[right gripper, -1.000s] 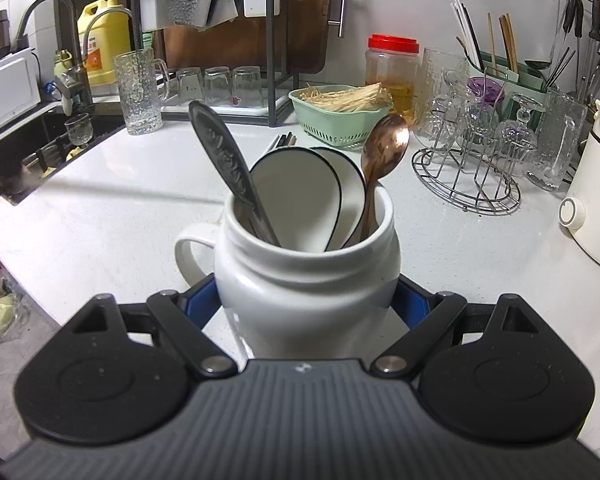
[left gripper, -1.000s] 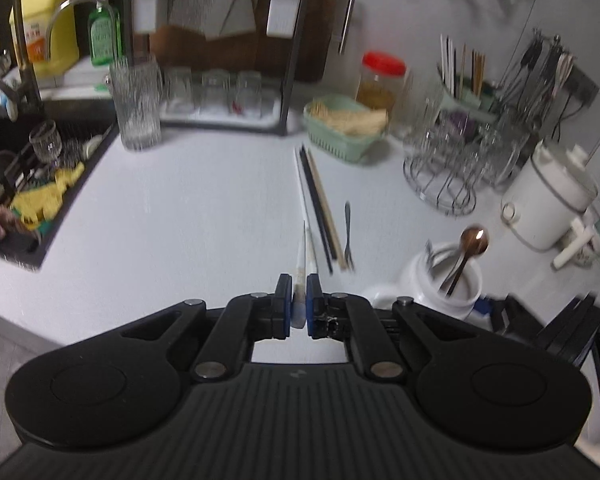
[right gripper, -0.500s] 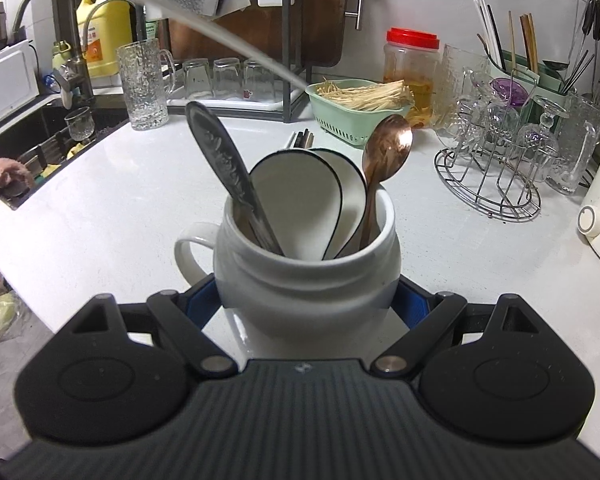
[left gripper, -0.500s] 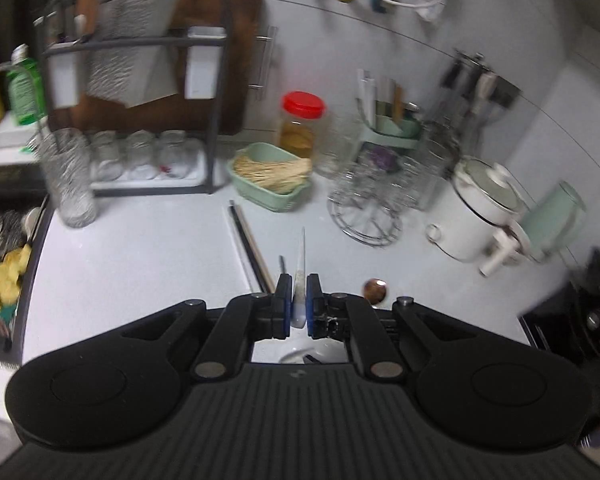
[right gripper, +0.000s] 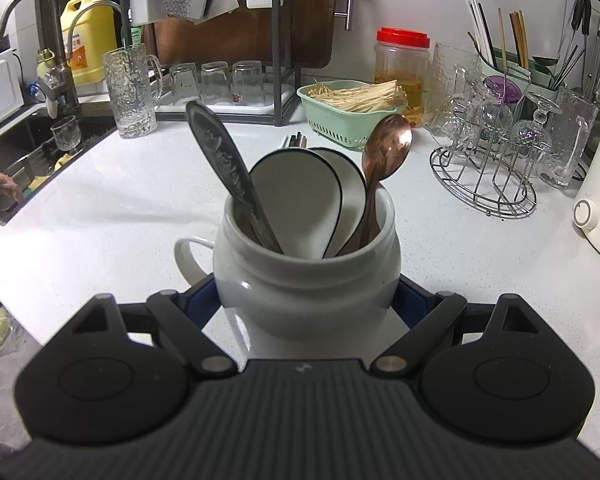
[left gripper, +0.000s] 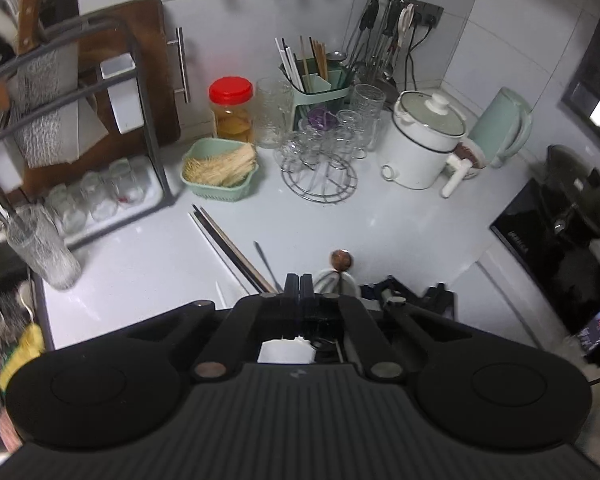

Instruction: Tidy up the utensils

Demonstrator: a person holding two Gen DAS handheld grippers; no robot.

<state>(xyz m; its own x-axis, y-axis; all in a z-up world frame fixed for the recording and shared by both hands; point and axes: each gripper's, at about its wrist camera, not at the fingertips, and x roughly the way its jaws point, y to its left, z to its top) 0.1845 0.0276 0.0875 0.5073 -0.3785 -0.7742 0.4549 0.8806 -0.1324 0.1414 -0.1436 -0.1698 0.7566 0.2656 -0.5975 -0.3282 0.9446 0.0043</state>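
Two grippers are at work over a white kitchen counter (right gripper: 140, 184). The right gripper (right gripper: 306, 296) hugs a white jug-shaped mug (right gripper: 306, 280), with one blue pad pressed on each side of its round belly. The mug stands on the counter with its handle pointing to the left of the picture. Inside it stand a grey metal spoon with a pattern (right gripper: 224, 168), two white spoons with dark rims (right gripper: 296, 200) and a shiny copper spoon (right gripper: 386, 152). The left gripper (left gripper: 299, 286) is up above the counter and looks down on it. Its two fingers are pressed tight together and nothing is between them. Just past its tips, the copper spoon (left gripper: 341, 260) and a bit of the mug's rim (left gripper: 324, 278) peek out. On the counter beside them lie a bunch of long chopsticks (left gripper: 228, 246), a small dark fork (left gripper: 266, 264) and one white stick (left gripper: 220, 292). Farther back sit a green basket of thin sticks (left gripper: 220, 170), a wire rack of glasses (left gripper: 320, 156) and a white cooking pot (left gripper: 424, 140).
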